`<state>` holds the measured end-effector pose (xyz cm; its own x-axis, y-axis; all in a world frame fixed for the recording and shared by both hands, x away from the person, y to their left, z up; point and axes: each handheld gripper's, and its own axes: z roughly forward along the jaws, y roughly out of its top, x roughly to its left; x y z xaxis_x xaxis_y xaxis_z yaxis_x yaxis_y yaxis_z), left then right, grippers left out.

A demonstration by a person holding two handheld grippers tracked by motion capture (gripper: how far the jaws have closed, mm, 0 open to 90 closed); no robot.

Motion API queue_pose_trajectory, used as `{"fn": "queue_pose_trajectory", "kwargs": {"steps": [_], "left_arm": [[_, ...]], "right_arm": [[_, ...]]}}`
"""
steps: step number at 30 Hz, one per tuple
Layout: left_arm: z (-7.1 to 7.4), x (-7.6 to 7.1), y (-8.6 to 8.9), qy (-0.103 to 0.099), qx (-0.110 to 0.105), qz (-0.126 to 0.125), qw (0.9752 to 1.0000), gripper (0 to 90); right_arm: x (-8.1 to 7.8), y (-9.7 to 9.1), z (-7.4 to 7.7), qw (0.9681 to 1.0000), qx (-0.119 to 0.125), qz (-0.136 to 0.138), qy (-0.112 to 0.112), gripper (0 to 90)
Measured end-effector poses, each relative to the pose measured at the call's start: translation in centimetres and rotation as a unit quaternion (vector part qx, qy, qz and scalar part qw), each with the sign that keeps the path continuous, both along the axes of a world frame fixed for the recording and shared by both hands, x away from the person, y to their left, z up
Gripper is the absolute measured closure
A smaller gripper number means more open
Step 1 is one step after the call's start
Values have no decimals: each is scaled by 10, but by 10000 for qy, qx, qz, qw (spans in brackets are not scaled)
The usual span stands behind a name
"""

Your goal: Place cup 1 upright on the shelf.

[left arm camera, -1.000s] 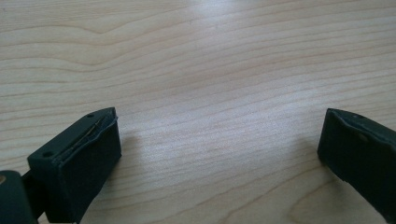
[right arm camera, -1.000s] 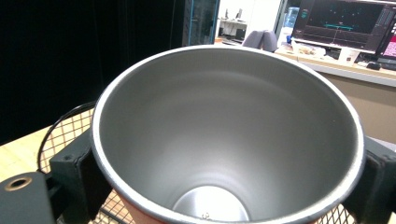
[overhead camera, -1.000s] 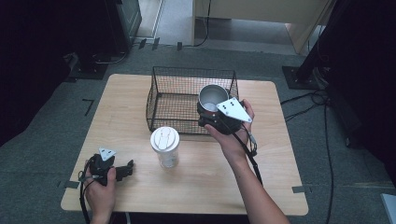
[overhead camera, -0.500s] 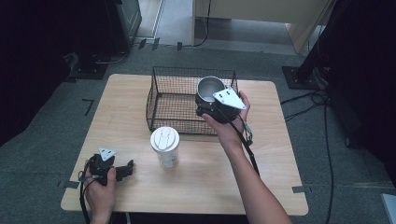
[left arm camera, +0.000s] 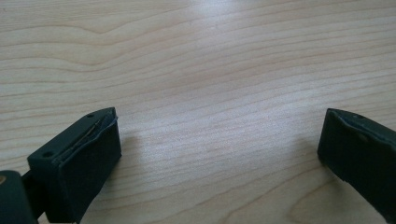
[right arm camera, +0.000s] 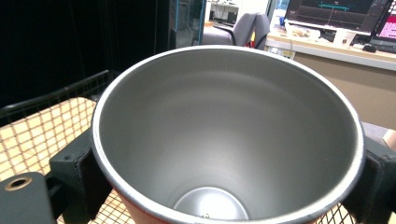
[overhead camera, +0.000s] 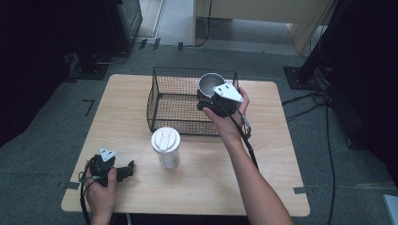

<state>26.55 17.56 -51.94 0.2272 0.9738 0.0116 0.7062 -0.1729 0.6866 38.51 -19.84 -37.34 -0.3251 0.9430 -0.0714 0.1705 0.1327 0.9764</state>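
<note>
**Two grippers at a wooden table, one carrying a steel cup into a wire basket**

Two hand-held grippers work over a pale, wood-grain table (overhead camera: pixel 281 154) with rounded corners. At the near left corner, the left gripper (overhead camera: pixel 126 169) rests low on the tabletop in a person's hand. Its two black, blocky jaws stand wide apart with nothing between them but bare wood.

Just right of it, near the table's middle, stands a clear plastic cup (overhead camera: pixel 166 147) with a flat white lid, upright and untouched, in front of the basket.

Behind it sits a black wire basket (overhead camera: pixel 173 101), rectangular, open-topped, its mesh fine and square, with nothing lying in it.

At the basket's right end, the right gripper (overhead camera: pixel 206 96) holds a metal cup (overhead camera: pixel 211 83) upright above the basket's inner corner. The jaws are closed partway, clamped on the cup's outer wall from both sides. The cup is round, tapering toward its base, with a dull brushed-steel inside, a thin bright rim and a reddish outside near the bottom; it is empty.

The step in hand looks like placing the cup in the basket. The next move probably calls for lowering it straight down, clear of the wire wall, until its base meets the mesh floor, then spreading the jaws.
</note>
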Motion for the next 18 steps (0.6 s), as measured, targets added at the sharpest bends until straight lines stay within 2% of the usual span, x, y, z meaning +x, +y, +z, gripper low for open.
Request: {"fn": "queue_pose_trajectory", "kwargs": {"steps": [7,11,15,18], "left_arm": [[0,0,0,2,-8,1,10000,0],[0,0,0,-1,-1,0,10000,0],[0,0,0,-1,1,-1,10000,0],[0,0,0,0,-1,1,10000,0]], "right_arm": [[21,-2,-8,9999,-76,-21,149,75],[28,-2,-11,9998,-25,19,197,75],[39,-2,-17,9993,-88,38,367,75],[47,-4,-21,9987,19,28,516,74]]}}
